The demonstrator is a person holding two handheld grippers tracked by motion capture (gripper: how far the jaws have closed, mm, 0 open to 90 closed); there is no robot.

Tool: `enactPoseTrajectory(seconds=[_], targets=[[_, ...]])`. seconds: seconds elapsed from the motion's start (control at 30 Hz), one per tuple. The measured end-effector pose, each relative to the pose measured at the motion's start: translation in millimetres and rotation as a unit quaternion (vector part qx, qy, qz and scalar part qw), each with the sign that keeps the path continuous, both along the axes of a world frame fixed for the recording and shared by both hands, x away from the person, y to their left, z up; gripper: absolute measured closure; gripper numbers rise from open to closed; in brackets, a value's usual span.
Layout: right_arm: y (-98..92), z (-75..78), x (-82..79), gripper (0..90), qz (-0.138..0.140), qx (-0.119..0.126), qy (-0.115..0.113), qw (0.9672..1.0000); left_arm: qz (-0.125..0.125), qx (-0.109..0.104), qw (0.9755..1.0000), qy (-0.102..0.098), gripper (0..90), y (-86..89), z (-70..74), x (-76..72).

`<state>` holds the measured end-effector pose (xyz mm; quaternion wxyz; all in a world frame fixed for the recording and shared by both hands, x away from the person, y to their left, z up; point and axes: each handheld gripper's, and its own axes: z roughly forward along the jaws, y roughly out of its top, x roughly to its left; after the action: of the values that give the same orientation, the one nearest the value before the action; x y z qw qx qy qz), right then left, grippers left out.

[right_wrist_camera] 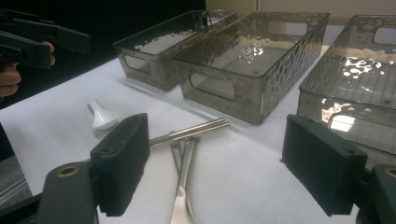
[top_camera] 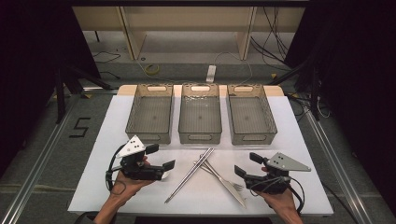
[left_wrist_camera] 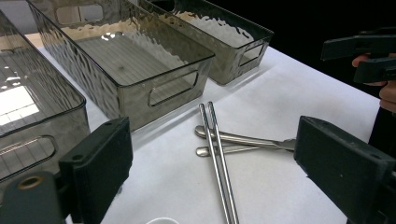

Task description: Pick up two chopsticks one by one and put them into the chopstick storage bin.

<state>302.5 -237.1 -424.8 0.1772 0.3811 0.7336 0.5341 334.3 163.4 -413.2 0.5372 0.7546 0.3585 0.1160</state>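
Right now, from where I stand:
Left tool (top_camera: 163,157): released, jaws wide, grasping nothing, hovering above the bench (top_camera: 116,186) on its left side.
Right tool (top_camera: 247,165): released too, nothing between its jaws, over the right side.
Chopsticks (top_camera: 189,175): lying on the bench between both tools, crossing over the fork (top_camera: 223,178).
White spoon (right_wrist_camera: 102,115): on the bench beside the left tool.
Bins (top_camera: 200,119): three in a row behind the cutlery.
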Motion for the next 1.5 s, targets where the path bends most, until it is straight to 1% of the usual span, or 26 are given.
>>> enactPoseTrajectory(seconds=[0.13, 0.27, 0.3, 0.37, 0.43, 0.5, 0.57, 0.67, 0.7, 0.77, 0.8, 0.87, 0.93, 0.97, 1.0, 1.07, 1.1, 1.13, 1.17, 1.2, 1.27, 1.3, 1.37, 1.43, 1.47, 1.5], targets=[[-0.2, 0.3, -0.1, 24.2, -0.001, 0.001, -0.001, 1.0000, -0.002, 0.005, 1.0000, 0.000, 11.1, -0.5, -0.4, 0.6], [0.0, -0.1, 0.4, 24.4, -0.001, 0.000, 0.000, 1.0000, 0.002, 0.004, 0.9999, 0.010, 11.3, -0.5, -1.3, 2.6], [0.1, -0.2, 0.5, 24.4, -0.001, 0.000, 0.001, 1.0000, 0.003, 0.004, 0.9999, 0.014, 11.2, -0.7, -1.3, 3.7], [0.1, -0.6, 1.0, 24.4, -0.001, -0.002, 0.002, 1.0000, 0.008, 0.016, 0.9995, 0.027, 11.4, -2.3, -1.3, 6.3], [0.1, -0.8, 1.3, 24.4, -0.001, -0.001, 0.003, 1.0000, 0.010, 0.030, 0.9985, 0.044, 11.6, -6.8, -0.9, 8.5], [-0.1, -0.8, 1.4, 24.9, 0.000, -0.002, 0.006, 1.0000, 0.006, 0.043, 0.9976, 0.054, 11.8, -12.6, 0.5, 8.8], [0.0, -0.7, 1.5, 25.2, 0.001, -0.001, 0.006, 1.0000, 0.006, 0.060, 0.9965, 0.058, 12.6, -18.1, 2.0, 10.3], [-0.1, -0.7, 1.6, 25.2, 0.001, -0.003, 0.007, 1.0000, -0.003, 0.062, 0.9950, 0.078, 14.2, -24.8, 3.1, 15.2], [-0.1, -0.7, 1.6, 25.2, 0.001, -0.003, 0.007, 1.0000, -0.004, 0.069, 0.9938, 0.087, 14.3, -27.9, 2.4, 17.7], [-0.3, -0.7, 1.5, 25.5, 0.001, -0.003, 0.007, 1.0000, -0.003, 0.080, 0.9922, 0.096, 14.4, -33.1, -0.4, 20.9], [-0.6, -0.7, 1.8, 26.0, 0.001, 0.000, 0.012, 0.9999, 0.000, 0.082, 0.9915, 0.101, 15.3, -36.0, -2.8, 22.2], [-0.9, -1.3, 2.6, 26.0, 0.003, 0.003, 0.017, 0.9998, 0.001, 0.096, 0.9892, 0.111, 15.4, -41.2, -7.6, 24.6], [-1.0, -1.5, 3.0, 26.0, 0.001, 0.000, 0.019, 0.9998, 0.003, 0.111, 0.9862, 0.123, 15.9, -45.9, -11.8, 27.9], [-1.0, -1.5, 3.0, 26.0, 0.001, 0.000, 0.019, 0.9998, -0.001, 0.118, 0.9847, 0.128, 15.9, -47.6, -12.9, 29.7], [-1.1, -1.4, 3.1, 26.3, 0.001, 0.001, 0.019, 0.9998, -0.003, 0.121, 0.9837, 0.133, 17.3, -50.1, -14.0, 31.2], [-0.6, -1.6, 3.2, 26.7, 0.001, -0.001, 0.023, 0.9997, -0.012, 0.130, 0.9810, 0.144, 21.3, -53.8, -15.6, 34.7], [-0.6, -1.6, 3.2, 26.7, 0.001, -0.001, 0.023, 0.9997, -0.016, 0.134, 0.9792, 0.151, 21.3, -56.1, -16.9, 36.2], [-0.4, -2.0, 3.4, 26.8, 0.002, -0.002, 0.024, 0.9997, -0.017, 0.147, 0.9764, 0.158, 22.7, -59.1, -18.5, 38.0], [0.3, -2.4, 3.8, 26.8, 0.003, -0.005, 0.024, 0.9997, -0.019, 0.157, 0.9741, 0.161, 25.5, -61.5, -19.4, 39.6], [0.4, -2.4, 3.9, 26.8, 0.003, -0.005, 0.024, 0.9997, -0.019, 0.161, 0.9730, 0.164, 27.2, -63.9, -20.4, 40.6], [0.3, -2.5, 3.9, 26.9, 0.003, -0.006, 0.024, 0.9997, -0.026, 0.170, 0.9699, 0.172, 28.5, -69.7, -22.4, 44.0], [-0.1, -2.8, 4.2, 27.2, 0.002, -0.007, 0.027, 0.9996, -0.031, 0.174, 0.9686, 0.175, 32.1, -73.1, -23.6, 45.8], [-0.3, -3.0, 4.5, 27.2, 0.002, -0.008, 0.026, 0.9996, -0.035, 0.179, 0.9661, 0.183, 33.6, -76.7, -25.3, 47.8], [-0.9, -3.3, 4.4, 27.2, 0.001, -0.009, 0.028, 0.9996, -0.038, 0.188, 0.9624, 0.192, 36.4, -78.6, -27.6, 50.2], [-1.2, -3.3, 4.3, 27.2, 0.001, -0.008, 0.028, 0.9996, -0.038, 0.193, 0.9606, 0.196, 39.5, -79.3, -28.6, 51.4], [-1.2, -3.4, 4.2, 27.2, 0.001, -0.008, 0.028, 0.9996, -0.040, 0.198, 0.9595, 0.196, 42.2, -80.0, -30.2, 53.5]])
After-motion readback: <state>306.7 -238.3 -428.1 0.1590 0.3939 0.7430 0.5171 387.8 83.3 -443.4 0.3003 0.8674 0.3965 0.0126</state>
